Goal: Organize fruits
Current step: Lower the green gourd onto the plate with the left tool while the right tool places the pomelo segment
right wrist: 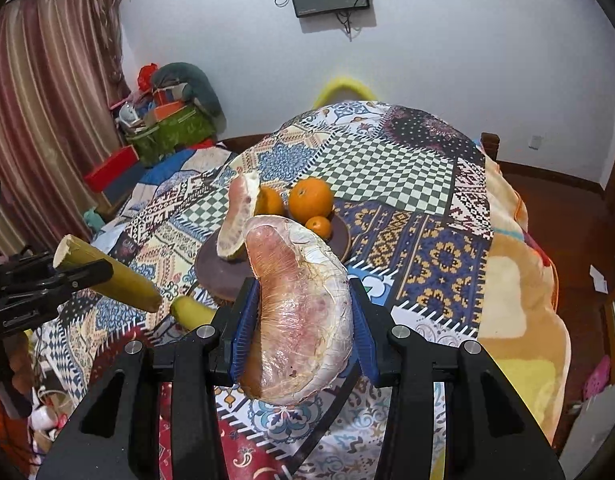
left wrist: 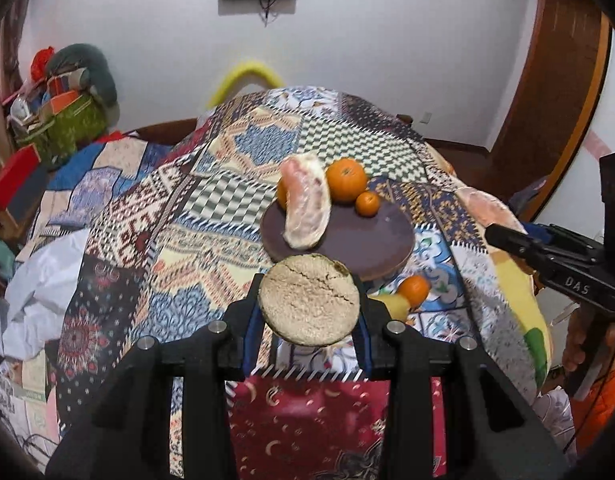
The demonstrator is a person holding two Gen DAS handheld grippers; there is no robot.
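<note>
Right tool (right wrist: 303, 320) pinches a soft, slippery pomelo segment (right wrist: 299, 312) by its middle, plate (right wrist: 215, 268) at 11 o'clock; left tool (left wrist: 307, 308) clamps a stiff sugarcane stick (left wrist: 309, 300)

**Pomelo segment held above a crowded fruit plate**

A peeled pomelo segment (right wrist: 303, 312), pink and wrapped in its pale membrane, sits clamped between the blue pads (right wrist: 243, 332) of the right claw (right wrist: 303, 324), raised over a patchwork-covered table (right wrist: 427, 248). Beyond it, a dark round plate (right wrist: 219, 268) carries a second pomelo wedge (right wrist: 237, 220) standing on edge, two large oranges (right wrist: 310, 199) and a small mandarin (right wrist: 318, 227) touching the nearer orange. At the left edge, the left claw (right wrist: 67, 276) grips a yellowish sugarcane stick (right wrist: 119, 280) with a pale cut end. A yellow fruit (right wrist: 191, 312) lies on the cloth just beside the plate. A striped curtain (right wrist: 47, 120) hangs at far left.
</note>
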